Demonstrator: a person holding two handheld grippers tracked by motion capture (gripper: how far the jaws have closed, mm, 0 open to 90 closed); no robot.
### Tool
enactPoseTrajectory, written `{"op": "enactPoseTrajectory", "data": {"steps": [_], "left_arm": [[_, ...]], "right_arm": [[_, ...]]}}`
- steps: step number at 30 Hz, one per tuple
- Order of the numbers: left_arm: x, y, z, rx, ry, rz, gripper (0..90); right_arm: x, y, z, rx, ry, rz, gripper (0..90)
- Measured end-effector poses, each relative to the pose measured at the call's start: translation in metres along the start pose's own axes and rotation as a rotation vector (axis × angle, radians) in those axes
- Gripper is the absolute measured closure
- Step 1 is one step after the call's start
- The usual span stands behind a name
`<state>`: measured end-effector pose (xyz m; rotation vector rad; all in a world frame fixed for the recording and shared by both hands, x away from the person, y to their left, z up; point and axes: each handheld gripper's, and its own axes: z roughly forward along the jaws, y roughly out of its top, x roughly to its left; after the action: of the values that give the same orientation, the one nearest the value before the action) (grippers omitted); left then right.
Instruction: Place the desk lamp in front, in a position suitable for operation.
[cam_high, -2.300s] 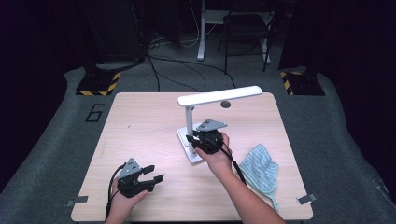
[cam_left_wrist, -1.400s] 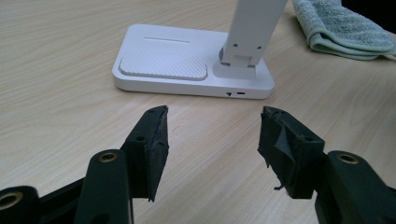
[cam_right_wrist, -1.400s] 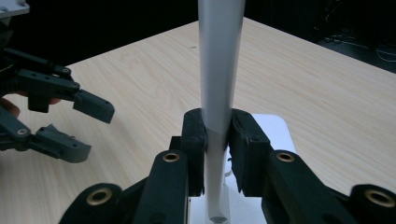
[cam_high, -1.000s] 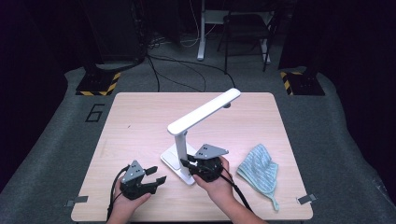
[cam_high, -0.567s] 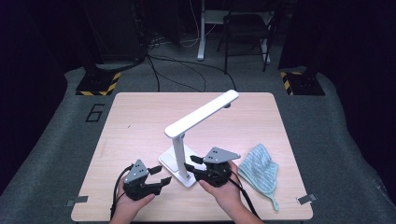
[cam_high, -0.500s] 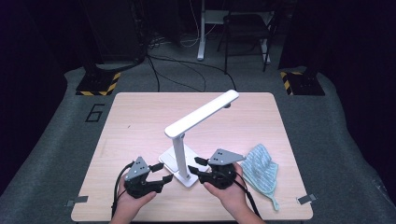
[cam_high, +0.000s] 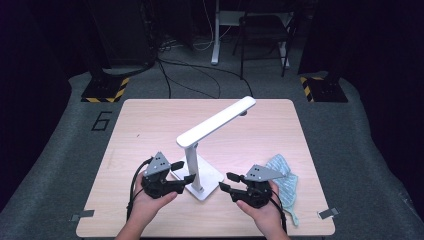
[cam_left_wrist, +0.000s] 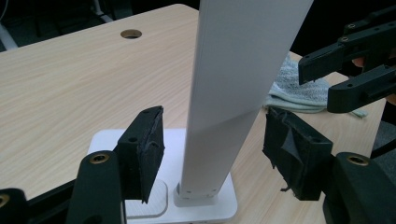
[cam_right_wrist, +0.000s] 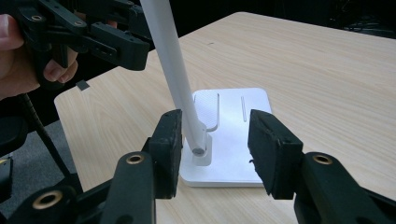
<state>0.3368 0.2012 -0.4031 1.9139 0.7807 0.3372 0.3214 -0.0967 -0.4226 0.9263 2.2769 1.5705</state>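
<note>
A white desk lamp stands near the table's front, its square base (cam_high: 209, 176) flat and its slim post (cam_high: 191, 162) upright. The long head (cam_high: 220, 121) slants up toward the far right. My left gripper (cam_high: 183, 172) is at the post's left; in the left gripper view the post (cam_left_wrist: 233, 93) rises between the pads (cam_left_wrist: 144, 144) without touching them. Its jaws have just been opening and it (cam_left_wrist: 215, 116) stands open. My right gripper (cam_high: 228, 181) hangs right of the base, also just opening, open (cam_right_wrist: 215, 119) with nothing between its jaws. The base (cam_right_wrist: 243, 135) lies just ahead of it.
A crumpled light-blue cloth (cam_high: 282, 175) lies on the wooden table (cam_high: 150, 125) behind my right hand. A cable hole (cam_left_wrist: 130, 33) sits near the far edge. Tape marks flag the front corners. Beyond the table are floor cables, a chair and striped stands.
The lamp came toward the front edge and its head swung to point far right. My right gripper let go of the lamp and drew off to the right. The left gripper rose beside the post.
</note>
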Motion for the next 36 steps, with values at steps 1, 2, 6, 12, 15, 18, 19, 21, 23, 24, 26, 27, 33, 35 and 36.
{"op": "enactPoseTrajectory", "data": {"steps": [1,2,6,12,15,18,19,21,23,24,26,27,33,35,36], "left_arm": [[-0.001,0.001,0.002,-0.006,0.001,-0.014,37.6],[-0.001,0.001,0.003,-0.002,0.0,-0.007,37.5],[-0.003,0.003,0.011,0.007,-0.005,0.003,37.5],[-0.005,0.001,0.023,0.032,0.005,0.022,40.8],[-0.006,0.001,0.026,0.037,0.03,0.049,46.2],[-0.005,0.001,0.025,0.035,0.026,0.05,50.8],[-0.004,0.0,0.025,0.024,0.023,0.044,50.8],[-0.004,-0.001,0.024,0.02,0.022,0.054,51.1],[-0.003,-0.002,0.022,0.022,0.015,0.061,51.5],[-0.002,-0.002,0.021,0.027,0.01,0.066,51.5],[-0.001,-0.003,0.018,0.028,0.007,0.076,51.6],[0.001,-0.003,0.015,0.038,-0.007,0.077,51.6],[0.01,-0.008,0.003,0.044,-0.047,0.099,51.5],[0.013,-0.01,-0.001,0.046,-0.05,0.097,51.3],[0.014,-0.011,-0.002,0.043,-0.046,0.096,51.4]], "right_arm": [[-0.001,0.0,-0.001,-0.003,-0.003,0.001,54.7],[-0.002,0.0,-0.002,-0.009,-0.009,-0.002,54.6],[-0.006,-0.003,-0.006,-0.016,-0.038,0.002,54.3],[-0.015,-0.01,-0.009,-0.022,-0.05,0.034,54.0],[-0.017,-0.012,-0.011,-0.023,-0.061,0.035,53.8],[-0.02,-0.015,-0.013,-0.031,-0.065,0.03,53.3],[-0.022,-0.016,-0.014,-0.03,-0.069,0.03,53.1],[-0.024,-0.019,-0.015,-0.025,-0.075,0.035,52.9],[-0.026,-0.022,-0.016,-0.023,-0.078,0.043,52.7],[-0.026,-0.024,-0.017,-0.018,-0.083,0.05,52.6],[-0.029,-0.027,-0.019,-0.018,-0.093,0.04,52.4],[-0.03,-0.028,-0.02,-0.018,-0.098,0.036,52.3],[-0.04,-0.041,-0.027,-0.024,-0.116,0.068,51.2],[-0.042,-0.044,-0.028,-0.029,-0.115,0.08,50.9],[-0.043,-0.046,-0.028,-0.032,-0.116,0.09,50.9]]}}
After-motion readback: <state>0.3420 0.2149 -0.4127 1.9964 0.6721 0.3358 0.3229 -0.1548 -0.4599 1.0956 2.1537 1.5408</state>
